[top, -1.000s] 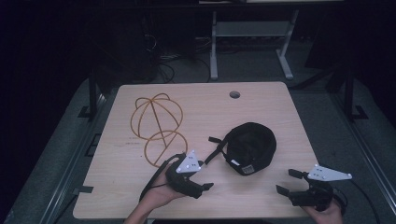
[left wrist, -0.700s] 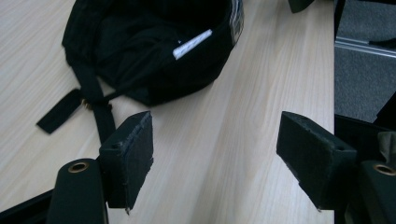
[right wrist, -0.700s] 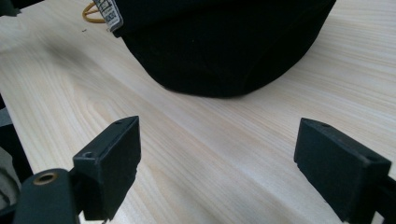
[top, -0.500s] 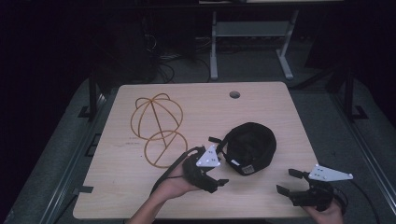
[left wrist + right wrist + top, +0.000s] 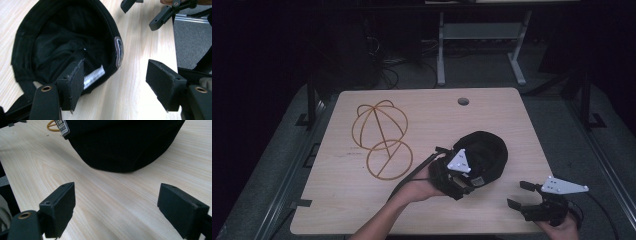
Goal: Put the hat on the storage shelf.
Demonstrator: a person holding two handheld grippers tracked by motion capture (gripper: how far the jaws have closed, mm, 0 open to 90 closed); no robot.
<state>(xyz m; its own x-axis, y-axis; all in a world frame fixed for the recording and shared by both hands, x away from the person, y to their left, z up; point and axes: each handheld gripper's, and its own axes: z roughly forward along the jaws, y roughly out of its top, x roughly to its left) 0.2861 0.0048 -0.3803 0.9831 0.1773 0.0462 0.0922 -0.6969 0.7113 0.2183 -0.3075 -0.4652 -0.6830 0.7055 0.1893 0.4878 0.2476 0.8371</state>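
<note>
the soft black cloth cap (image 5: 484,155) lies upside down on the pale wooden table (image 5: 362,200). the left gripper (image 5: 115,82), jaws spread but just been closing, straddles its rim; not pinched yet. the right gripper (image 5: 519,194) waits nearby, jaws spread wide.

No text, brand, number or sign can be read anywhere. The black cap (image 5: 62,45) carries 3 labels, all illegible. Seen from the left gripper view, a white tag (image 5: 93,76) is sewn inside the cap at about 5 o'clock, with no print that can be made out, and an oval patch (image 5: 119,51) sits on the rim at about 3 o'clock, too blurred to read. In the right gripper view, a small white label (image 5: 62,127) hangs at 11 o'clock, its dark marks indistinct.
</note>
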